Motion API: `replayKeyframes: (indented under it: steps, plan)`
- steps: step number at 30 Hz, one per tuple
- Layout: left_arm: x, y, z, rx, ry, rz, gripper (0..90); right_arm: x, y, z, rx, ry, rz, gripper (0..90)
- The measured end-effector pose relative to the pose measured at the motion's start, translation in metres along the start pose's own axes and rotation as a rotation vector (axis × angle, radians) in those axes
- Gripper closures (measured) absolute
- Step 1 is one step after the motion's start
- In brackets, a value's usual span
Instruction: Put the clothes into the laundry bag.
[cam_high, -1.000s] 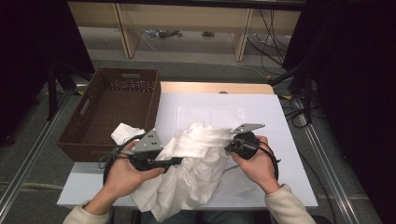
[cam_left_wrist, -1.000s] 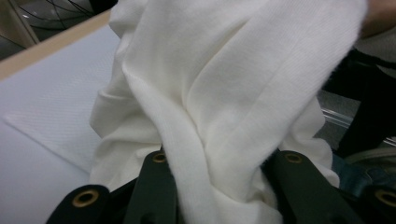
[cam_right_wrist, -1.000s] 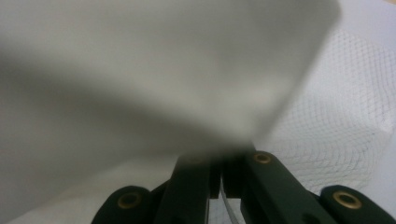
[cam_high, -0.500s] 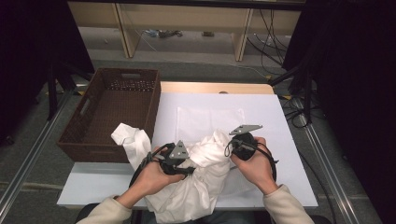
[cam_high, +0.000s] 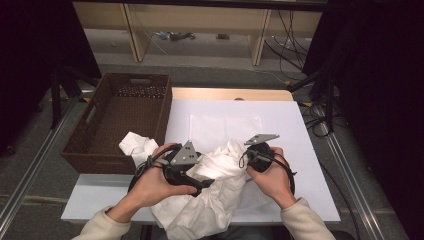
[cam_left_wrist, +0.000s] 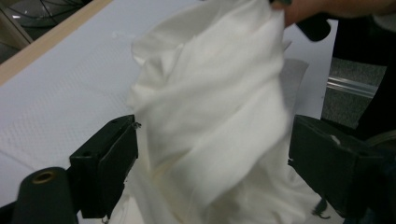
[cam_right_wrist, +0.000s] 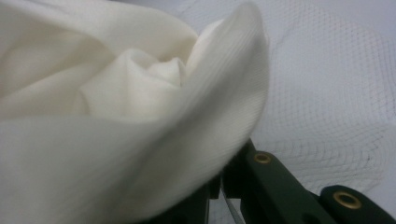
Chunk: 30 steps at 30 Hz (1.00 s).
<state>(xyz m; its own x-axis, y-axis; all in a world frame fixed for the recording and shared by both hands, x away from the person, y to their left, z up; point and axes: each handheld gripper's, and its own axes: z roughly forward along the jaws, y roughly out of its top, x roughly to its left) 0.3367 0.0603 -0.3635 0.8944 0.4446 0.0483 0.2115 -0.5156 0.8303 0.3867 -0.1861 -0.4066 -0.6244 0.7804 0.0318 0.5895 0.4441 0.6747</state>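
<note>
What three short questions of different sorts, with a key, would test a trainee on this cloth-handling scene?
1. True or false: the left tool is clamped tight on the white cloth.
2. Which container stands at the table's left edge? A) a brown woven basket B) a metal bucket C) a glass jar
3. Fill in: the right tool is ____ on the cloth.

Key
1. False. Its jaws have just been opening; they stand wide apart, with cloth hanging between them.
2. A. The basket has no cloth inside; one end of the cloth lies against its near corner.
3. Shut. It pinches a fold of the cloth.
</note>
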Motion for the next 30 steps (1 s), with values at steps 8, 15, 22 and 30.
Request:
replayKeyframes:
  steps: [8, 15, 22, 30]
  plan:
    - [-0.002, 0.019, 0.045, 0.036, -0.022, 0.086, 16.0, 0.005, 0.001, -0.003, -0.018, 0.005, -0.003, 90.0]
    - [0.002, 0.017, 0.074, 0.101, 0.034, 0.173, 41.9, 0.006, 0.001, -0.005, -0.055, 0.014, -0.021, 90.0]
    - [-0.001, 0.015, 0.069, 0.102, 0.033, 0.131, 82.2, 0.007, 0.002, -0.007, -0.075, 0.02, -0.031, 90.0]
    - [-0.01, 0.014, 0.055, 0.05, -0.138, 0.024, 82.9, 0.003, 0.003, -0.011, -0.15, 0.002, -0.005, 90.0]
